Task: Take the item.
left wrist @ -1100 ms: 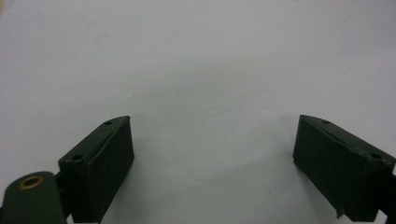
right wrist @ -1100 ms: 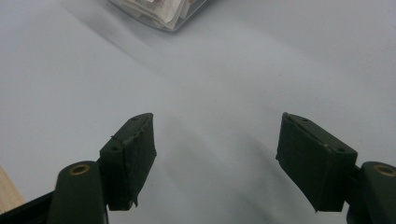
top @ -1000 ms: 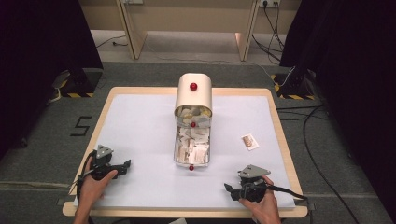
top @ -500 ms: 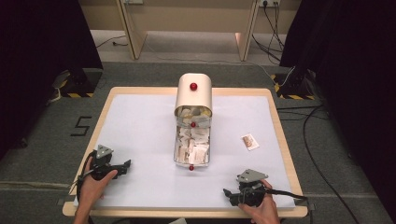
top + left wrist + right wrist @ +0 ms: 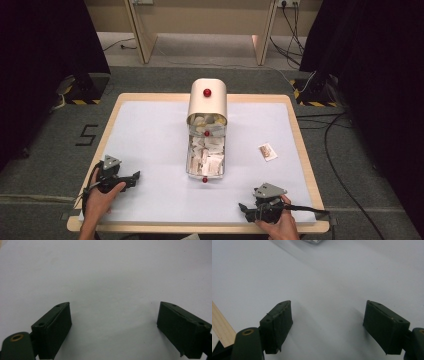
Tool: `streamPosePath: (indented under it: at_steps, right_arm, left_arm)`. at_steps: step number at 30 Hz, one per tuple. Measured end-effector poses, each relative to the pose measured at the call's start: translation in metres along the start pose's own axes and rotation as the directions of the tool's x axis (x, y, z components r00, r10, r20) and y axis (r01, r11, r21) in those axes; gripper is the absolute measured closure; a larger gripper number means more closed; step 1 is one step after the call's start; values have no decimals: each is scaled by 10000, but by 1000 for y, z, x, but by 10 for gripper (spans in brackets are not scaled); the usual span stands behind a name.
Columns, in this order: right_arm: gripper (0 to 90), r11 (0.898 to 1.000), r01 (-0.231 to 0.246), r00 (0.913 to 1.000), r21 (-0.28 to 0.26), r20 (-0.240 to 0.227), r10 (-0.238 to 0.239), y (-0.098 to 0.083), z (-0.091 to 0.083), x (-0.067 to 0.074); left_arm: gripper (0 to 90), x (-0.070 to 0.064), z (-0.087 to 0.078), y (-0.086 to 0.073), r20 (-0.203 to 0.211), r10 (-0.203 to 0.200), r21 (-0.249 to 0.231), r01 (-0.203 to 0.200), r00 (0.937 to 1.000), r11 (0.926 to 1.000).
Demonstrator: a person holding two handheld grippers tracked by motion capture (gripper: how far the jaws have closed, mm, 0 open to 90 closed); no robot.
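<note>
Both the left hand-held gripper (image 5: 134, 176) and right hand-held gripper (image 5: 243, 207) rest wide open and empty on the worktop (image 5: 150, 135); the packet-filled drawer (image 5: 205, 156) stands pulled out, one packet (image 5: 267, 152) lying apart, seemingly unhandled.

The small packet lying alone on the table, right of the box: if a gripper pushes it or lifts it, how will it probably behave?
The packet looks flat and thin, so it is probably light and would slide on the smooth white table rather than roll. Lying flat, it may be hard to get the jaws under. It may bend when lifted; how stiff it is cannot be told.
</note>
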State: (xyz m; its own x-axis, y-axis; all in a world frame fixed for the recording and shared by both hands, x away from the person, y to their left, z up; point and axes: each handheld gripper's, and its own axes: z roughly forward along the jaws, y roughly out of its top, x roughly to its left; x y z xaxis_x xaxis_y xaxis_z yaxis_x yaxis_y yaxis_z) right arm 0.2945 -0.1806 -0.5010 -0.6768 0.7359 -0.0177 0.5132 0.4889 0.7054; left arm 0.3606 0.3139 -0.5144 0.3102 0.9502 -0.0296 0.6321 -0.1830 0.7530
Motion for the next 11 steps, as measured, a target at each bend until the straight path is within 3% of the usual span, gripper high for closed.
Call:
streamPosePath:
  at_steps: [11]
  right_arm:
    - [234,10000,3,10000,-5,-8,-3,0,0,0]
  left_arm:
    - [115,0,0,0,-6,1,-3,-1,10000,10000]
